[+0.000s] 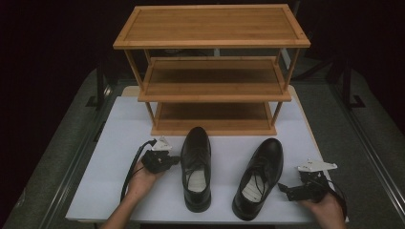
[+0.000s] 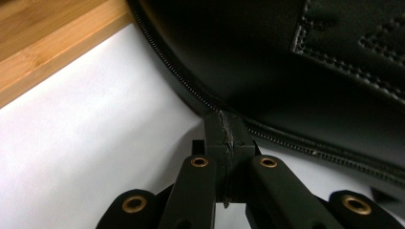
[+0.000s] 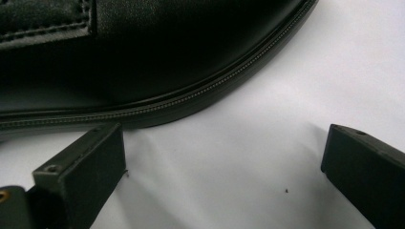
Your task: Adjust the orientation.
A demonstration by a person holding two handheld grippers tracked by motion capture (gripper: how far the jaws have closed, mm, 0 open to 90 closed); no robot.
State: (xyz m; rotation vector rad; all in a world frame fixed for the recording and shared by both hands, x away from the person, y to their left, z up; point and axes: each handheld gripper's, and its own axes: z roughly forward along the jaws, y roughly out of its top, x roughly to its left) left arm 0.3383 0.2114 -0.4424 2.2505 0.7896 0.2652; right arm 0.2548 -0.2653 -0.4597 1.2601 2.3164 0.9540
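Two black lace-up dress shoes stand on the white table top, toes toward the rack. My left gripper (image 1: pixel 176 160) lies just left of the left shoe (image 1: pixel 196 164). In the left gripper view its jaws are shut with nothing between them, and the left gripper (image 2: pixel 224 136) meets the welt of the left shoe (image 2: pixel 286 57). My right gripper (image 1: pixel 282 187) sits low beside the heel half of the right shoe (image 1: pixel 258 174). In the right gripper view the right gripper (image 3: pixel 224 164) stands open over bare table, the right shoe (image 3: pixel 143 52) just beyond its fingers (image 3: pixel 83 169).
A three-tier bamboo shoe rack (image 1: pixel 212 86) stands behind the shoes at the table's far side, and its lowest board (image 2: pixel 43 43) appears in the left gripper view. The white table top (image 1: pixel 110 157) ends close to both hands at the front. Dark floor surrounds the table.
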